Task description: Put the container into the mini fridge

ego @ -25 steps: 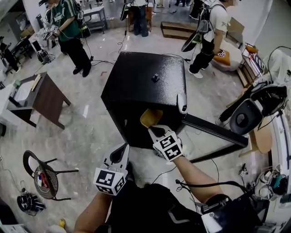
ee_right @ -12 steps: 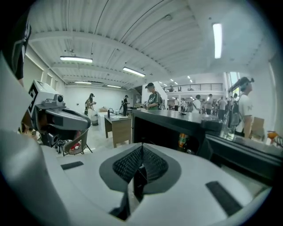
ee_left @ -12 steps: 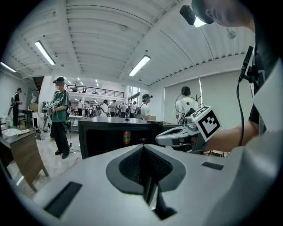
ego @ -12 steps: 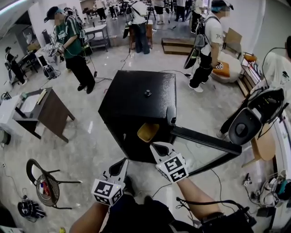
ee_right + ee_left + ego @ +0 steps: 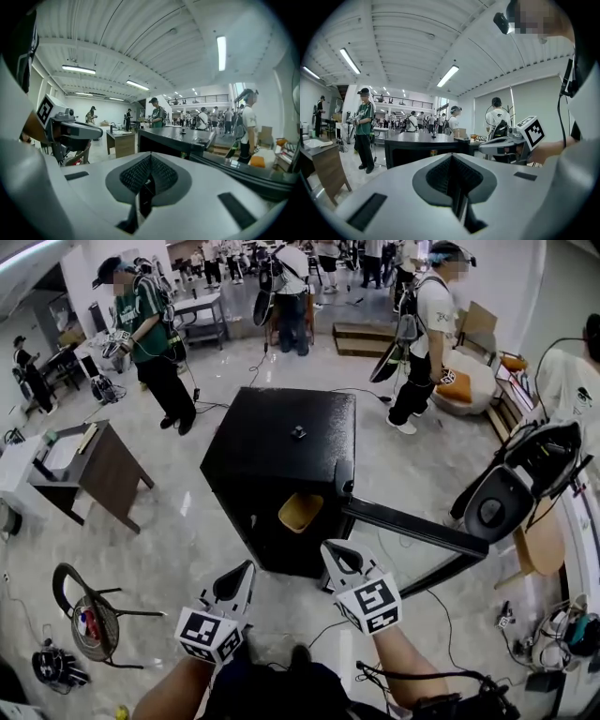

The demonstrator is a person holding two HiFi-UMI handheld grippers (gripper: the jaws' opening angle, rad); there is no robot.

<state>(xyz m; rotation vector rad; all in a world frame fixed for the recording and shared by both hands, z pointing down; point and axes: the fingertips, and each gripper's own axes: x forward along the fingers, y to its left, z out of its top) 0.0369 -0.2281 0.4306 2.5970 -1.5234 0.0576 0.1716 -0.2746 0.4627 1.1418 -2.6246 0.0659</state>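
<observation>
The black mini fridge (image 5: pixel 281 451) stands on the floor in the middle of the head view, its door (image 5: pixel 412 526) swung wide open to the right. A yellow container (image 5: pixel 301 511) sits inside the open compartment. My right gripper (image 5: pixel 334 548) hangs shut and empty just in front of the fridge, apart from the container. My left gripper (image 5: pixel 245 567) is lower left of it, also shut with nothing held. The left gripper view shows the fridge (image 5: pixel 426 143) ahead beyond the left gripper (image 5: pixel 452 157). The right gripper view shows the fridge (image 5: pixel 173 138) beyond the right gripper (image 5: pixel 150 157).
A brown table (image 5: pixel 94 451) stands at the left and a round-seat chair (image 5: pixel 89 606) at the lower left. A black office chair (image 5: pixel 511 488) is at the right behind the door. Several people stand at the back. Cables (image 5: pixel 412 573) lie on the floor.
My right gripper let go of the yellow container inside the fridge, drew back toward me and shut. The left gripper dropped slightly lower.
</observation>
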